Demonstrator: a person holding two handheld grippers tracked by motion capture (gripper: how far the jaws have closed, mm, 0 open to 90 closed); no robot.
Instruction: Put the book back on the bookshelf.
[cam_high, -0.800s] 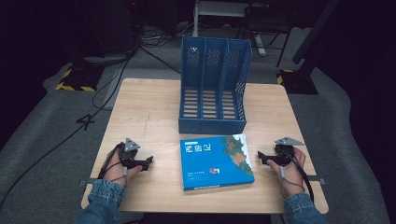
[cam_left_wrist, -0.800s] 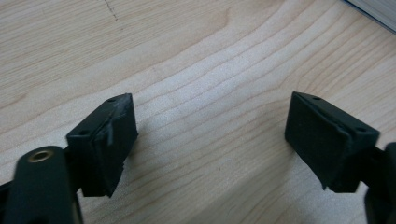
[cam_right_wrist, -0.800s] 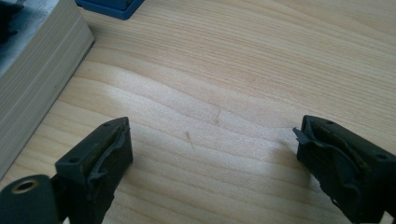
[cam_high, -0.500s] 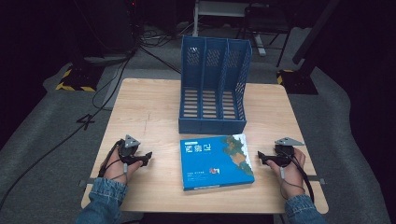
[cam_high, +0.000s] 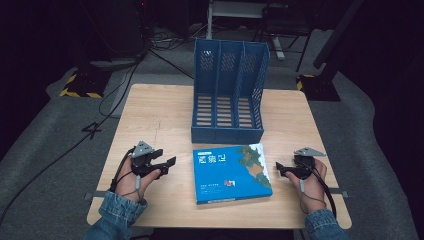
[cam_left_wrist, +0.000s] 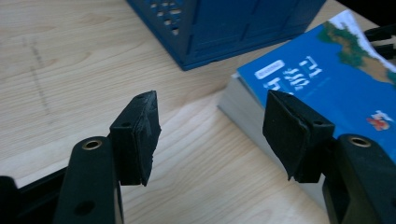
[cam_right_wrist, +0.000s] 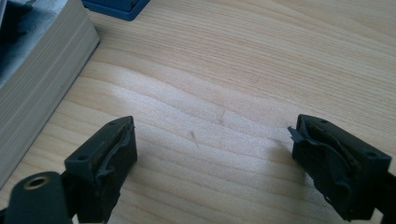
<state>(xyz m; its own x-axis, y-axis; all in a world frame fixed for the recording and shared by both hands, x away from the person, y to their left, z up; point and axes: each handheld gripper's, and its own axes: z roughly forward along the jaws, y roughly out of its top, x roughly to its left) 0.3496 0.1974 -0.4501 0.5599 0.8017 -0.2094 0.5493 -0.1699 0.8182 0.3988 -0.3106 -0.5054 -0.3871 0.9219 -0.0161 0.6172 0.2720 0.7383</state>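
Note:
A thick blue book (cam_high: 231, 173) lies flat on the wooden table (cam_high: 160, 120), just in front of a blue three-slot file rack (cam_high: 227, 97). My left gripper (cam_high: 169, 166) rests left of the book, open, jaws pointing at it with nothing between them. In the left gripper view the book (cam_left_wrist: 327, 79) sits beyond the right jaw and the rack (cam_left_wrist: 224, 28) is behind. My right gripper (cam_high: 280, 169) sits right of the book, open and empty. The right gripper view shows the book's page edges (cam_right_wrist: 37, 79) at left and bare wood between the jaws.
The rack stands at the table's middle rear, its open slots facing forward. Bare table lies to both sides of the rack and book. Cables (cam_high: 125, 75) and dark equipment sit on the floor beyond the table.
The left gripper has shifted slightly toward the book. The right gripper and the book have stayed put.

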